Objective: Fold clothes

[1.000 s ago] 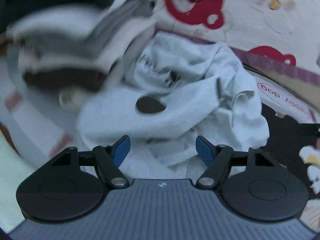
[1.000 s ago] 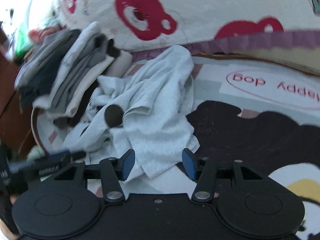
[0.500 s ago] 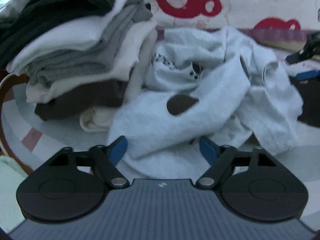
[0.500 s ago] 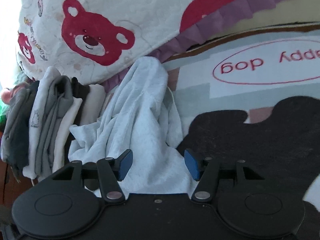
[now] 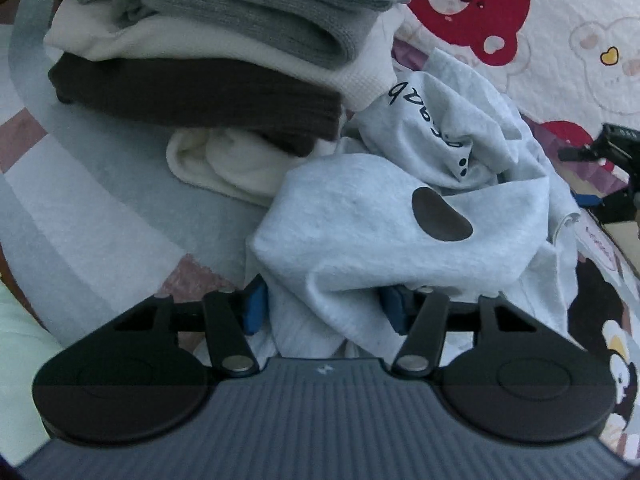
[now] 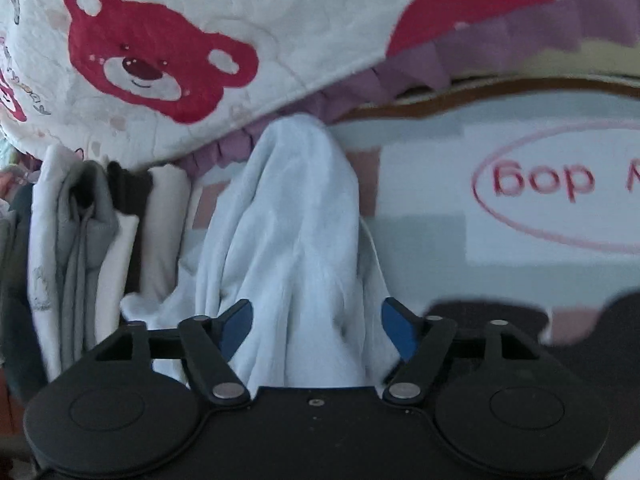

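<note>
So the thing to fold here is a crumpled pale grey fleecy sweatshirt with a dark oval patch and some black lettering, dumped in a heap on the patterned play mat with pastel stripes, right up against the stack of folded knitwear in grey, cream and brown sitting at about 11 o'clock from it. Behind everything, around 1 o'clock, there's a white quilt with red bear faces.

The left gripper has its blue pads either side of a bunched fold at the near edge of the sweatshirt, and the jaws are closing on it. Can't tell if the pads are actually biting yet, the cloth covers part of the right one. The right gripper sits over a long hump of the same garment, jaws spread wide and opening, fabric between them but not pinched.

My guess on handling: light, totally floppy, thick enough to grab easily, not slippery and nothing to break. It'll sag and drag wherever it isn't held, so I'd go for a hem or shoulder seam on each side rather than a random bunch, then lift and shake it flat, well clear of that stack.

No baskets or bins in view, just the pile.
</note>
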`<state>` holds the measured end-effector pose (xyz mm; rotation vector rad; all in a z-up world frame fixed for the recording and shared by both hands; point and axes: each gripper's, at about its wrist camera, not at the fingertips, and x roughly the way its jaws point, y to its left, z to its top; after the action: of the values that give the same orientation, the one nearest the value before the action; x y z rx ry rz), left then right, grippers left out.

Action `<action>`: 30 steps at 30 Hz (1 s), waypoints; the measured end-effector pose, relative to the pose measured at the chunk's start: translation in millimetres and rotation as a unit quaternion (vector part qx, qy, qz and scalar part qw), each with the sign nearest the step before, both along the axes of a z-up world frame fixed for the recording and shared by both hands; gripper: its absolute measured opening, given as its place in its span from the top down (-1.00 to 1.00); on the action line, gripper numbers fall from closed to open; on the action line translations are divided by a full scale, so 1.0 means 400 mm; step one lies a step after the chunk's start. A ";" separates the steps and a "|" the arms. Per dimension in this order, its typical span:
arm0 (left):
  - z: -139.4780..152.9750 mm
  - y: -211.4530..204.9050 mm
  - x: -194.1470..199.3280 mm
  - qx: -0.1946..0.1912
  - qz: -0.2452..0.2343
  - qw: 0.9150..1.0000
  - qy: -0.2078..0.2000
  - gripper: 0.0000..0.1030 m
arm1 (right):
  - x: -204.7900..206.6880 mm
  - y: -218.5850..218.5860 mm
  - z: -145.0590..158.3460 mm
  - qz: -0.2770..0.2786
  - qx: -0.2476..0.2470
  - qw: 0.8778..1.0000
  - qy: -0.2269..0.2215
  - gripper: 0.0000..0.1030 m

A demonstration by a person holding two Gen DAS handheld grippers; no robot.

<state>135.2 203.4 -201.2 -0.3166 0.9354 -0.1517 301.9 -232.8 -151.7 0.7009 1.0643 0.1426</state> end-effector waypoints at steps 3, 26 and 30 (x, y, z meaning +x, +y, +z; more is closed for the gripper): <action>-0.006 -0.016 -0.001 0.010 0.000 1.000 -0.012 -0.22 | 0.031 0.008 -0.042 -0.010 -0.015 1.000 -0.001 -0.52; 0.116 -0.244 -0.092 0.114 -0.116 0.975 -0.151 0.72 | -0.419 0.072 0.135 0.056 -0.022 0.978 -0.198 0.77; 0.187 -0.341 -0.145 0.138 -0.149 0.967 -0.151 0.73 | -0.538 0.023 0.182 0.059 -0.072 0.971 -0.220 0.78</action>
<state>77.4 67.1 -126.5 0.1073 0.6852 -0.3322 86.7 -223.7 -78.9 0.4453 0.6802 0.3057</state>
